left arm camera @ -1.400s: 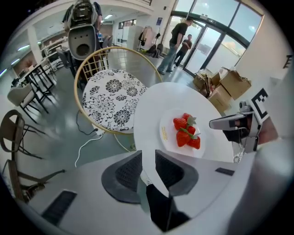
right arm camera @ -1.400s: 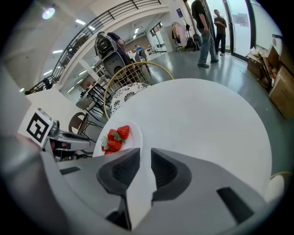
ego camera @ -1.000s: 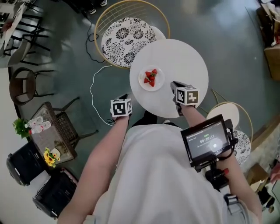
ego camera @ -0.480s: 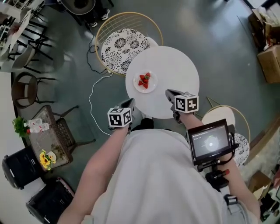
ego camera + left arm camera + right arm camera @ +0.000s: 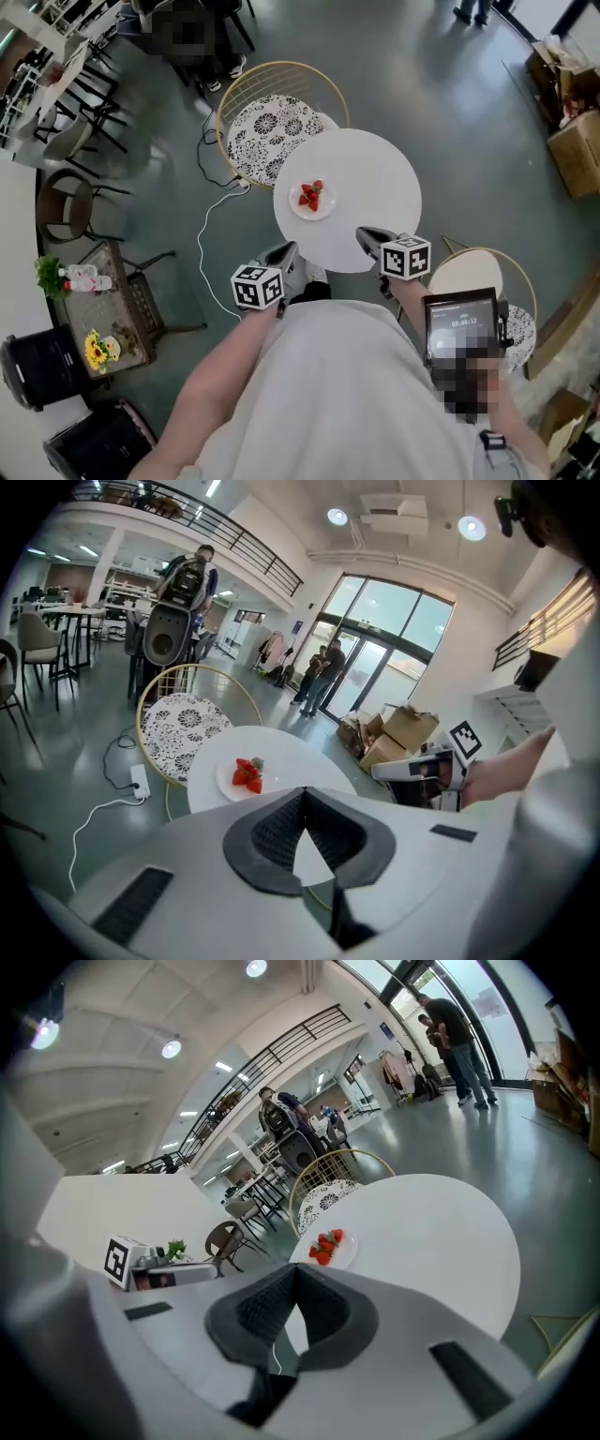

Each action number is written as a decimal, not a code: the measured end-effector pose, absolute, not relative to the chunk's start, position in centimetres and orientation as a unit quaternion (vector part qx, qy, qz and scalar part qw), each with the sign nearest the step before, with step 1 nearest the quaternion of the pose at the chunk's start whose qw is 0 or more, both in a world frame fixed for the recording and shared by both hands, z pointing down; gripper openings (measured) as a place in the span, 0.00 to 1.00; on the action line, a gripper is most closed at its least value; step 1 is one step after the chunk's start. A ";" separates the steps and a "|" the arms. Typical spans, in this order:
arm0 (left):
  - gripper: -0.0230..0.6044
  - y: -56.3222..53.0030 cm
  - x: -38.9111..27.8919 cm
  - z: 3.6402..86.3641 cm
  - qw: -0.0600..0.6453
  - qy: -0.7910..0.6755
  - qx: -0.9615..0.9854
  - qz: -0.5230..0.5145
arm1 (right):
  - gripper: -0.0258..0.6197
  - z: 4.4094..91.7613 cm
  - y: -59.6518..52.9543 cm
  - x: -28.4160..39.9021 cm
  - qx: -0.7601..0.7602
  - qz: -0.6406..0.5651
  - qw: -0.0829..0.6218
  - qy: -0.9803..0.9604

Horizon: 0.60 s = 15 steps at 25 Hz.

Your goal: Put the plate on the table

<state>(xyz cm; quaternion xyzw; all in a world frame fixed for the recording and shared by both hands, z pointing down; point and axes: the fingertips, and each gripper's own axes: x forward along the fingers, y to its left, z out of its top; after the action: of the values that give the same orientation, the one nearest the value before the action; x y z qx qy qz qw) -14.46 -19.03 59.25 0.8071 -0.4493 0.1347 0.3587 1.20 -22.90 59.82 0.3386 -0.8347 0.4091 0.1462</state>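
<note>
the plate (image 5: pixel 312 200) sits flat on the round white table (image 5: pixel 375 178), close to its left edge, with a few red strawberries (image 5: pixel 310 195) heaped on its middle. nothing touches it, and both tools are well apart from it.

the left gripper (image 5: pixel 286 251) hangs just off the table's near-left edge, over the grey floor (image 5: pixel 469 112), nose pointed toward the table. its jaws are pressed together at the tips, leaving only a small wedge-shaped gap lower down between the black pads, and nothing is caught there. the right gripper (image 5: pixel 366 234) reaches in over the table's near edge, to the right of the plate. its jaws are likewise closed tip to tip and hold nothing.

beyond the table's far-left edge stands a chair (image 5: pixel 272 131) with a gold wire back and a black-and-white flowered cushion, close beside the table. a second chair (image 5: pixel 473 267) with the same gold rim shows off the table's near-right edge, partly hidden behind the person's arm. a white cable (image 5: pixel 202 202) loops across the floor to the left of the table. farther left is a small dark side table (image 5: pixel 127 291) carrying yellow flowers and a couple of bottles.
</note>
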 end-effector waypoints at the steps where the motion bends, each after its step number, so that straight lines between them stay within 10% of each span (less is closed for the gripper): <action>1: 0.04 -18.9 -14.1 58.8 0.350 -0.443 0.815 0.129 | 0.04 59.6 -22.7 1.3 0.339 0.410 0.140 -0.836; 15: 0.04 -14.3 -9.9 55.1 0.308 -0.408 0.855 0.093 | 0.04 56.7 -17.1 2.4 0.327 0.383 0.117 -0.856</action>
<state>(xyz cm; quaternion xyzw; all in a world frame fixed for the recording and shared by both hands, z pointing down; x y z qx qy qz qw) -9.95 -14.29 55.05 0.8546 -0.4078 0.0928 0.3077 2.40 -17.13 56.75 0.3267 -0.8559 0.3832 0.1174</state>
